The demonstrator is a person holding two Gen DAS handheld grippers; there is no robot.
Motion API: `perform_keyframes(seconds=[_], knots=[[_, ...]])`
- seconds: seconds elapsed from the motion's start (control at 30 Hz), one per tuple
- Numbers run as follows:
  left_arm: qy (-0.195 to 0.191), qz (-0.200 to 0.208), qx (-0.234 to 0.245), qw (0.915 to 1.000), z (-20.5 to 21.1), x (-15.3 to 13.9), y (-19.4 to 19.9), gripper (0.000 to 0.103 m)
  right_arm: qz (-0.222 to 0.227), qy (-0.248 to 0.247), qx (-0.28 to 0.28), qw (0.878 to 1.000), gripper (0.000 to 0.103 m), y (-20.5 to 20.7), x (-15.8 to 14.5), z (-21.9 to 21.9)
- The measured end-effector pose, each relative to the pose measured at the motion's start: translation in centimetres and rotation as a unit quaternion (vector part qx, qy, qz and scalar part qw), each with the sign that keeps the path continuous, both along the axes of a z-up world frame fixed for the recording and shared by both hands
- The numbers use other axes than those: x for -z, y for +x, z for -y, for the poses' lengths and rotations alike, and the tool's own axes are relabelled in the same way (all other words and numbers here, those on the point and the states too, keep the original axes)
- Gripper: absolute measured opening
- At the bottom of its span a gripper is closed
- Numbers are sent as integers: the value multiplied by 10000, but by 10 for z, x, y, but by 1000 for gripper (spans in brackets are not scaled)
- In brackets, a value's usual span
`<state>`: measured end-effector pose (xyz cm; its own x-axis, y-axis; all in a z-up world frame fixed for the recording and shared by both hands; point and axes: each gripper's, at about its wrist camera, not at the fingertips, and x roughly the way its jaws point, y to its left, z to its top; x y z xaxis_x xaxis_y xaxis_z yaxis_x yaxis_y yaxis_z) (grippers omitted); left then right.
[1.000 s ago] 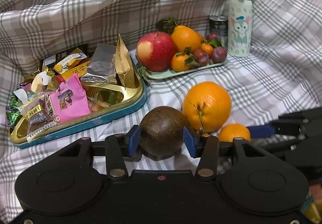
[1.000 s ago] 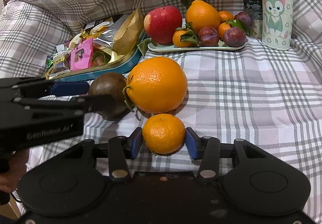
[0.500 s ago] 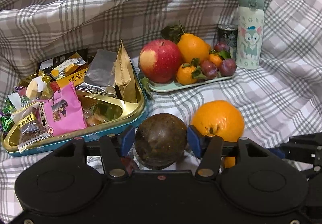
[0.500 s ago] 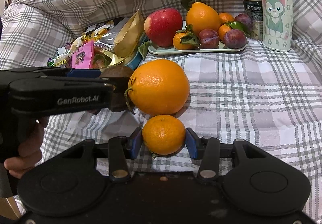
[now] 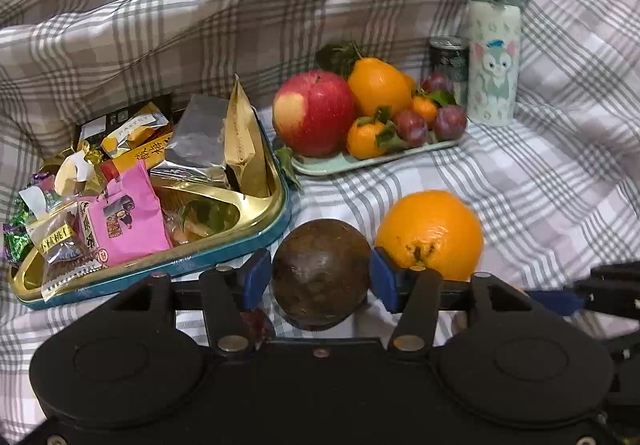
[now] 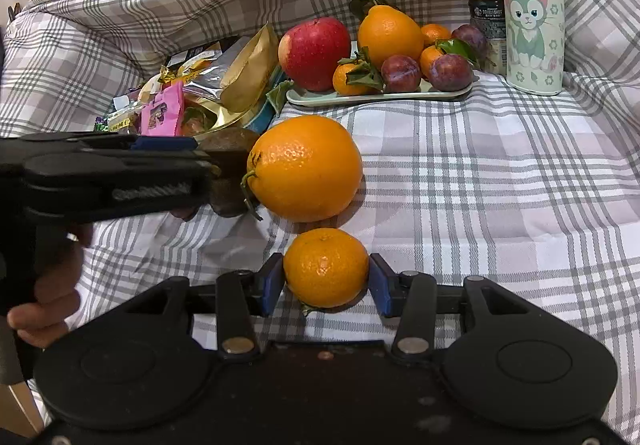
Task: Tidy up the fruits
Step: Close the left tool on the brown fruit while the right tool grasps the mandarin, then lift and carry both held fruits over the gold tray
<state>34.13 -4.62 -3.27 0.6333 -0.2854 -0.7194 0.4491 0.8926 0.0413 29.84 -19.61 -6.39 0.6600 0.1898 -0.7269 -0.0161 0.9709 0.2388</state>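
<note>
My left gripper (image 5: 321, 277) is clamped on a dark brown round fruit (image 5: 321, 273), blue pads pressed against both its sides, and in the right wrist view it hangs clear of the cloth. My right gripper (image 6: 326, 281) has its pads touching a small mandarin (image 6: 326, 267) that sits on the plaid cloth (image 6: 500, 181). Just beyond it lies a large orange (image 6: 305, 168), beside the brown fruit. Farther back, a pale green tray (image 6: 360, 97) holds a red apple (image 6: 314, 53), another orange, mandarins and plums. Left of it a gold snack tin (image 5: 256, 209) brims with packets. A cartoon bottle (image 6: 532, 17) and a can (image 6: 486, 11) stand behind.
</note>
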Motion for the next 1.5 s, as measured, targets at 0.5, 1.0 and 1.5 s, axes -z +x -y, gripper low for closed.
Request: perform_keyframes(seconds=[0.5, 1.0, 1.5], knots=[[-216, -95, -208, 9995, -1, 1, 0, 63, 49, 60, 38, 10000, 48, -7, -4, 6], [-330, -106, -369, 9987, -32, -56, -92, 64, 306, 17, -215, 9993, 48, -67, -46, -13], [-80, -331, -970, 9947, -73, -49, -193, 64, 192, 82, -594, 9980, 48, -152, -47, -41]])
